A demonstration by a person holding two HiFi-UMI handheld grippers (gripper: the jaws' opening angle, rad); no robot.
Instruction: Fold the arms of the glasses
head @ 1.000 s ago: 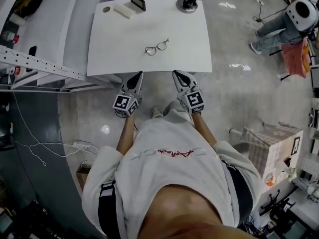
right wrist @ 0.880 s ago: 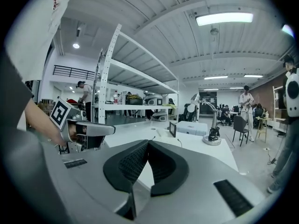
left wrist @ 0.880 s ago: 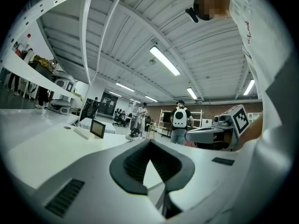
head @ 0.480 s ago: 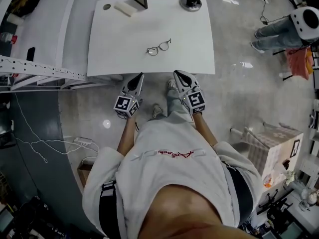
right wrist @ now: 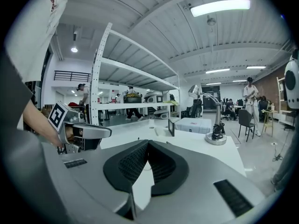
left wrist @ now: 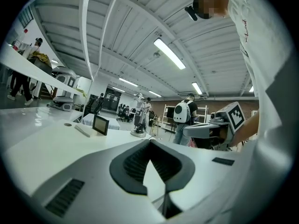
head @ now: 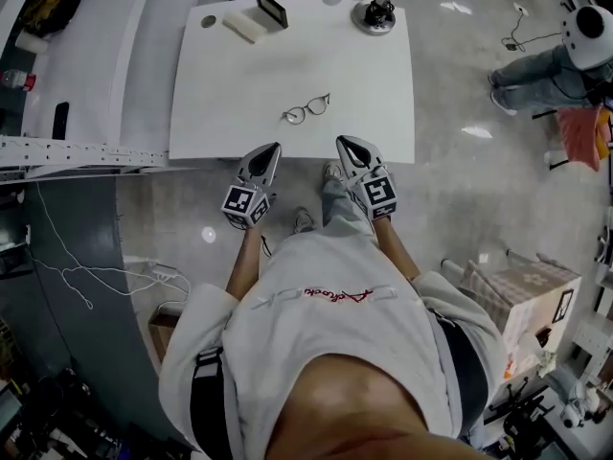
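Observation:
The thin dark-framed glasses lie with arms spread near the middle of the white table, a bit toward its front. Both grippers hover side by side at the table's front edge, short of the glasses. My left gripper points at them from the front left, jaws shut and empty. My right gripper points from the front right, also shut and empty. In the left gripper view the closed tips meet over the tabletop, with the right gripper beside them. The right gripper view shows its tips together too.
At the table's far edge stand a small dark screen, a white block, a round disc and a lamp base. A white shelving rack flanks the left. A person and a cardboard box are off right.
The person has stepped closer to the table, and both shut grippers have come forward to its front edge. The glasses have not moved on the table.

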